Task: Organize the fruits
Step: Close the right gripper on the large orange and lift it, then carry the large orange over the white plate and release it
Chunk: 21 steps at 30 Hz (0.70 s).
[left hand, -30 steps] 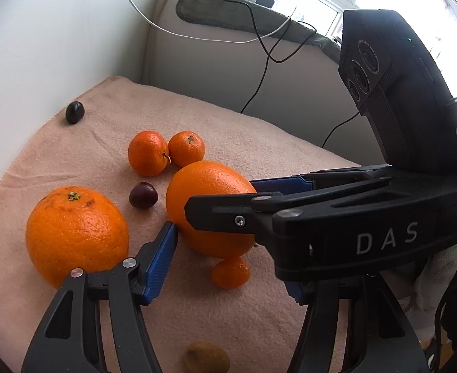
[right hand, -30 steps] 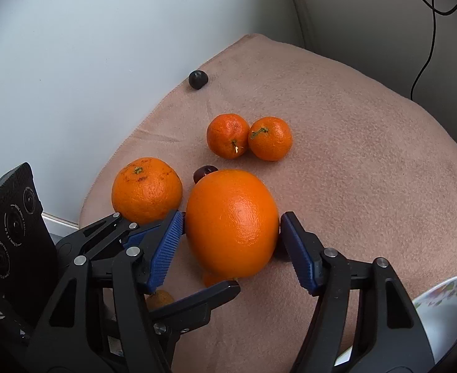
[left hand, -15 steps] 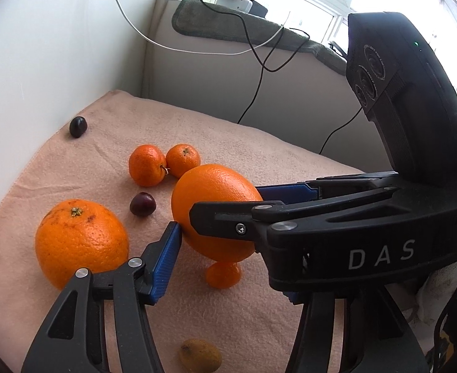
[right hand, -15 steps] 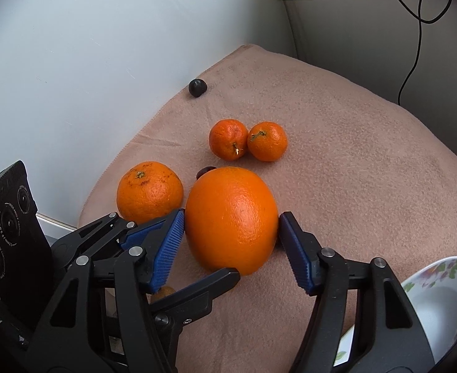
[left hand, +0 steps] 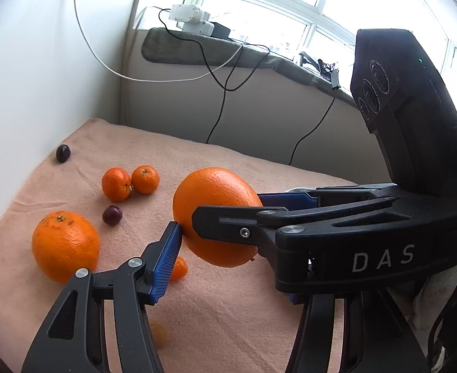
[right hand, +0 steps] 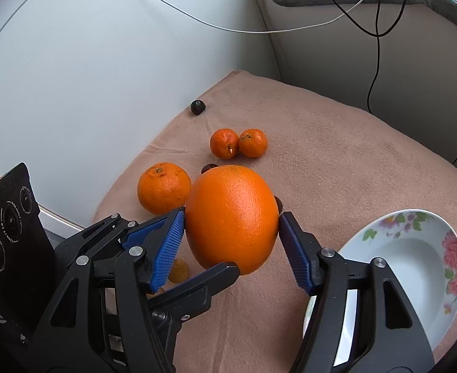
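A large, smooth, oval orange [right hand: 231, 217] hangs clear of the peach-pink fleece cloth [right hand: 337, 143] covering the surface, clamped at its widest sides between the right gripper [right hand: 231, 227]'s blue ribbed jaws, a grip that keeps round fruit from rolling out. The left gripper [left hand: 228, 242] sits alongside; its jaws have just been narrowing, one blue pad against the same orange, the other pad hidden, so whether it grips is unclear. A white floral bowl [right hand: 414, 248] waits nearby, probably the destination. A second rounder orange [right hand: 163, 186], two small mandarins [right hand: 239, 143] and a dark plum [right hand: 198, 107] lie scattered on the cloth.
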Tool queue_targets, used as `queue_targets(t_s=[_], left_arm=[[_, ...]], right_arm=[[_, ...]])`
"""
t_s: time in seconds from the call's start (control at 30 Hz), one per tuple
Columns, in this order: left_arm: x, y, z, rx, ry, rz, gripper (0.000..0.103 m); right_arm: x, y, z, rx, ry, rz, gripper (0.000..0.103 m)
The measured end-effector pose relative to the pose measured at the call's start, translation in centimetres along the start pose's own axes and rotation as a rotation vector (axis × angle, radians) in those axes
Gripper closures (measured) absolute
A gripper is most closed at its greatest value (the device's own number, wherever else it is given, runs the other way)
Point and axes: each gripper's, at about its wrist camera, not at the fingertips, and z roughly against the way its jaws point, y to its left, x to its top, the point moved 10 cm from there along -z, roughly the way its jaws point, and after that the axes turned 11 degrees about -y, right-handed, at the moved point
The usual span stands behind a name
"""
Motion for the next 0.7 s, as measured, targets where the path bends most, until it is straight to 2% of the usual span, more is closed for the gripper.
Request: queue_targets(t_s=[0.3, 0.7], left_arm=[[-1.3, -4.9, 0.4, -0.084, 0.012, -0.045, 0.048], [-4.0, -10.0, -0.9, -0.188, 0.094, -0.082, 0.048]], right_arm=[[-1.9, -3.2, 4.7, -0.056, -0.048, -0.063, 0.037], [-6.0, -7.9, 8.2, -0.1, -0.064, -0.186, 0.037]])
